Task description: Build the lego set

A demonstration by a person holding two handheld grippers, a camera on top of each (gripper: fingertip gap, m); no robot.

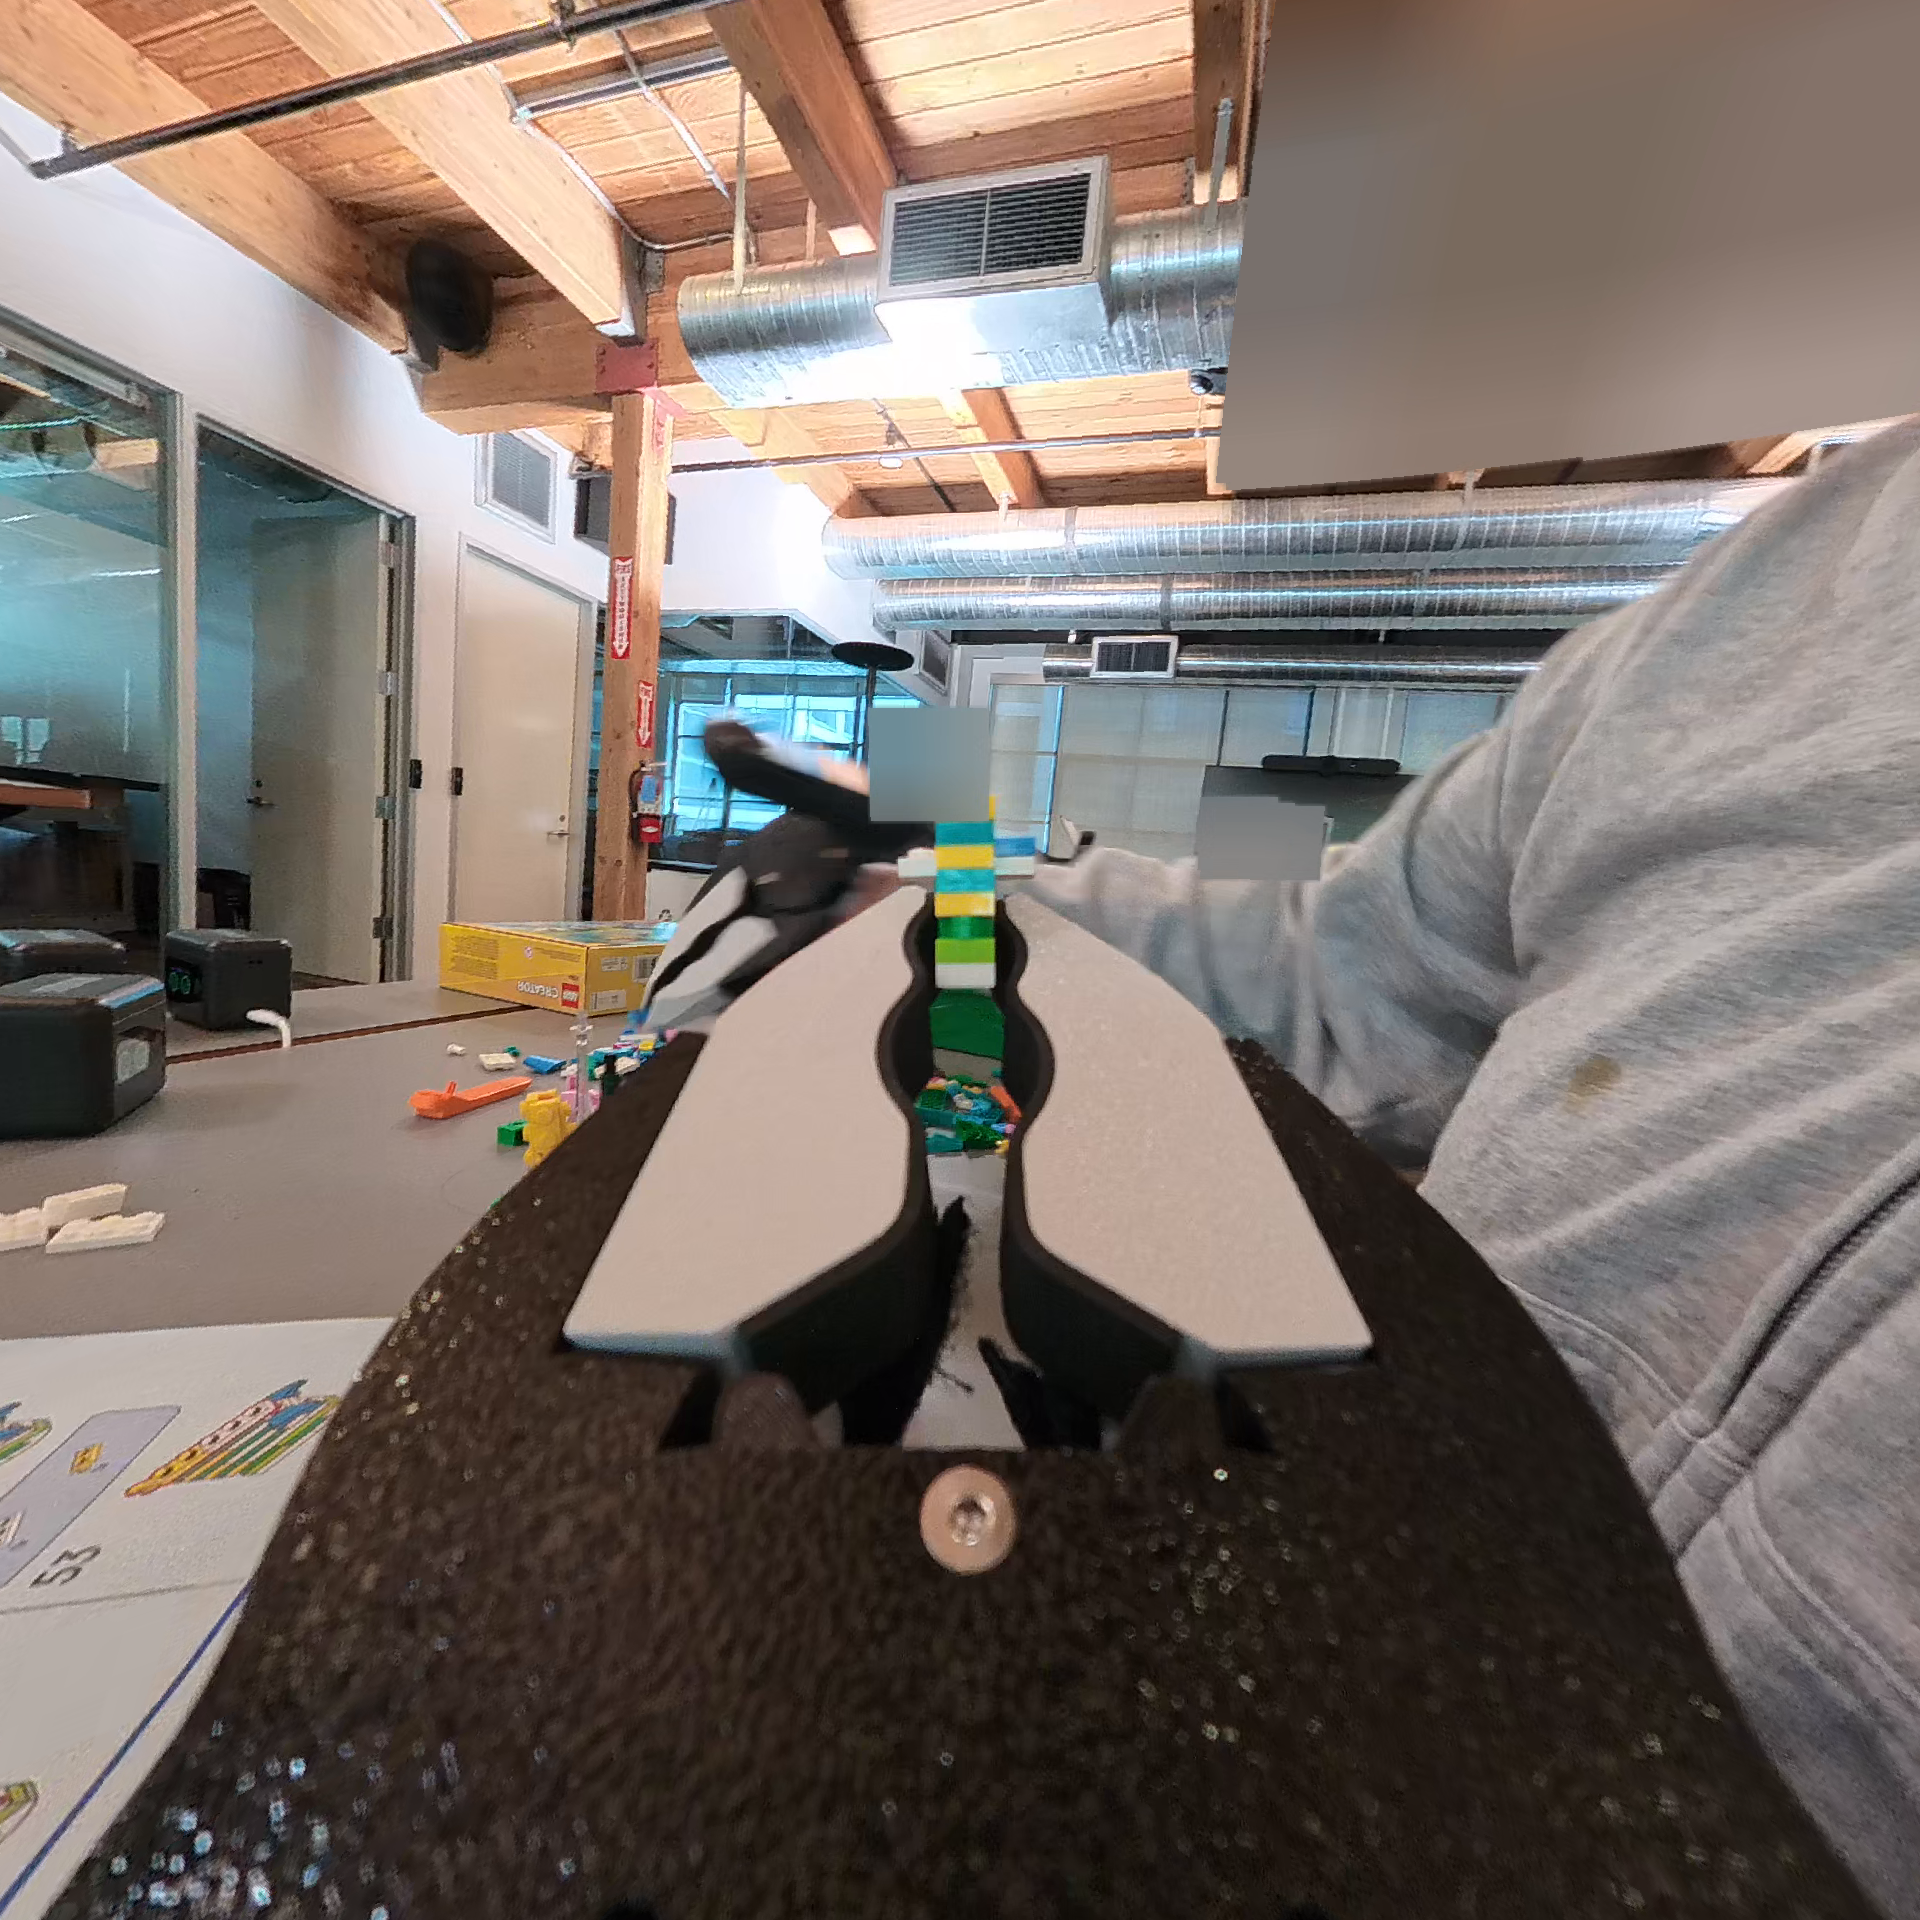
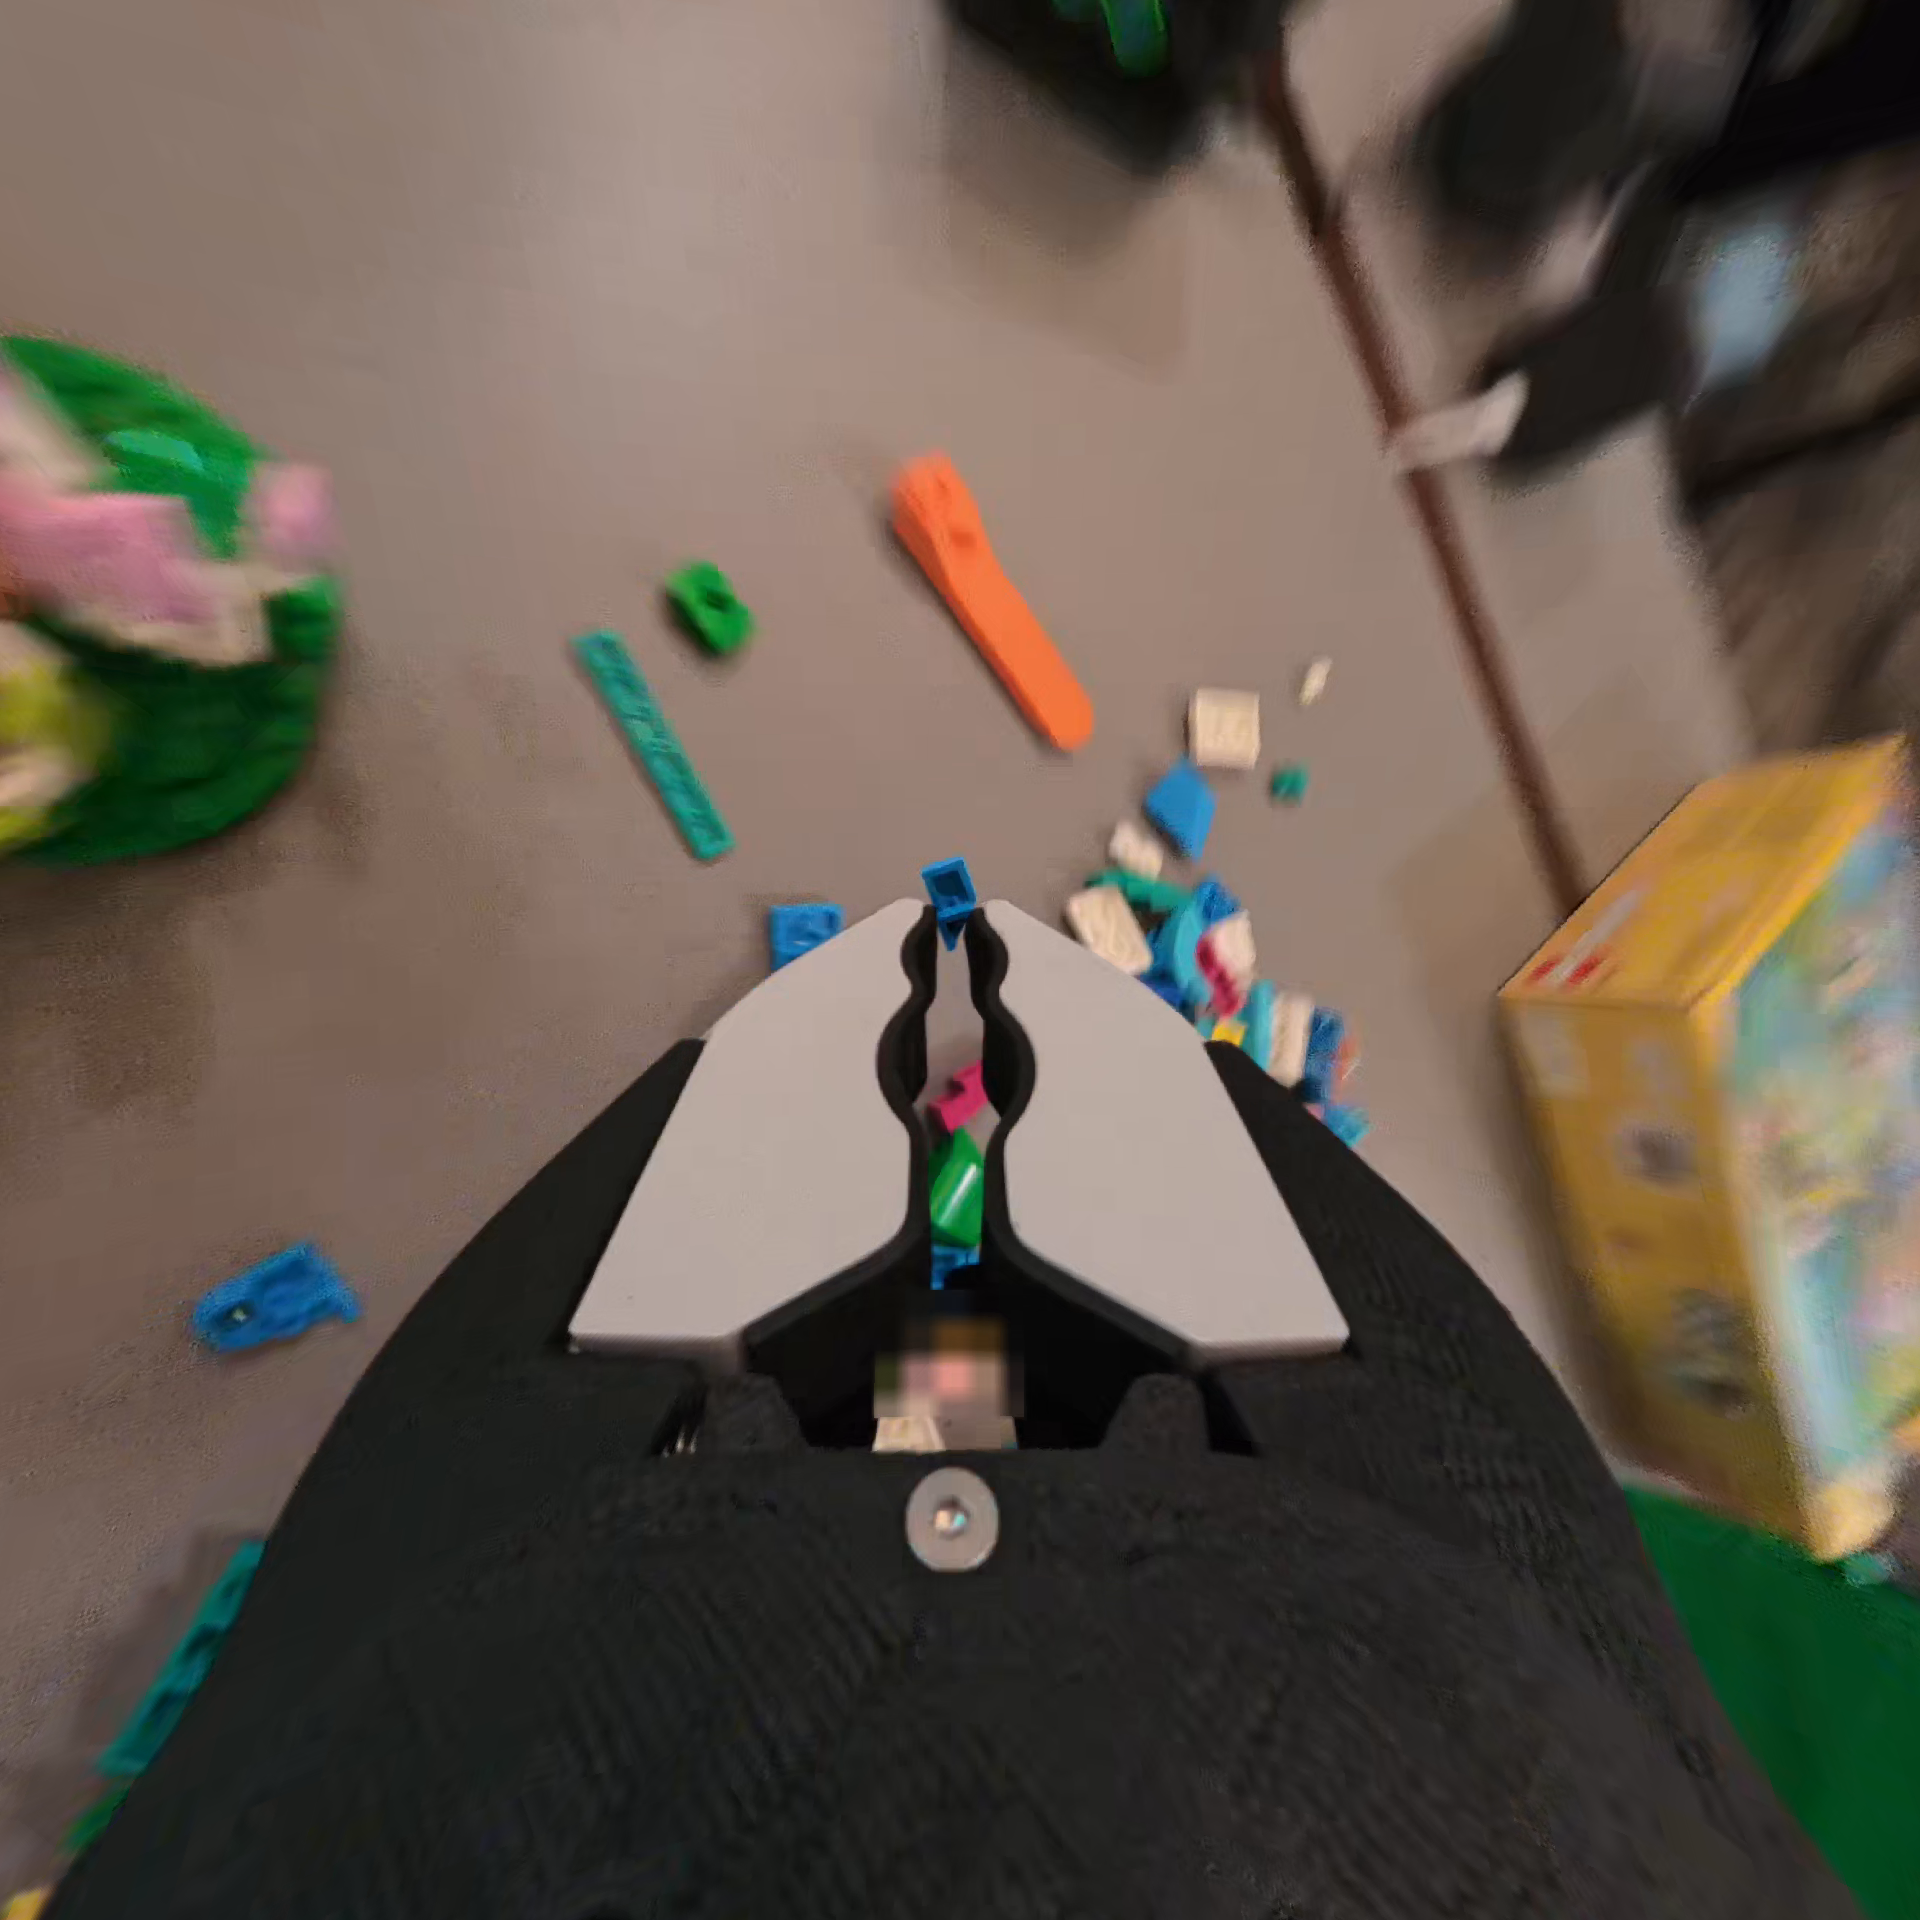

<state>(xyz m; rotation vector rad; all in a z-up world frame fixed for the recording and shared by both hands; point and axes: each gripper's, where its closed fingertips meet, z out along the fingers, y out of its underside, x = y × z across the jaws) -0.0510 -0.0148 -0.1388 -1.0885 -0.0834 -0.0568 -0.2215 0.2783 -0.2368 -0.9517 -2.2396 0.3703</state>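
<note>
Left gripper [image 1: 964, 914] pinching a striped brick stack [image 1: 966, 899] near its lower layers, both fingertips pressed against the sides; stack upright, teal, yellow, green, lime and white bands, upper part sticking out above the tips, with white and blue pieces jutting sideways near the top. Below the stack, seen through the finger gap, a green plate [image 1: 966, 1023] and mixed loose bricks [image 1: 966, 1117]. Left of the stack, blurred right gripper [image 1: 717, 956] pointing down at the grey table [image 1: 312, 1174]; farther left an orange brick separator [image 1: 468, 1096], a yellow box [image 1: 551, 961], white bricks [image 1: 78, 1216] and an instruction booklet [image 1: 125, 1455] at bottom left. Right of the stack, grey sleeve [image 1: 1558, 935]. Right gripper [image 2: 951, 920] nearly closed, nipping a small blue brick [image 2: 950, 896] at the very tips, most of the brick poking out past them. Around that brick: blue plate [image 2: 802, 930] just left, teal strip [image 2: 652, 743] and green brick [image 2: 709, 606] beyond, brick pile [image 2: 1226, 966] right; green round build [image 2: 187, 665] far left, blurred.
</note>
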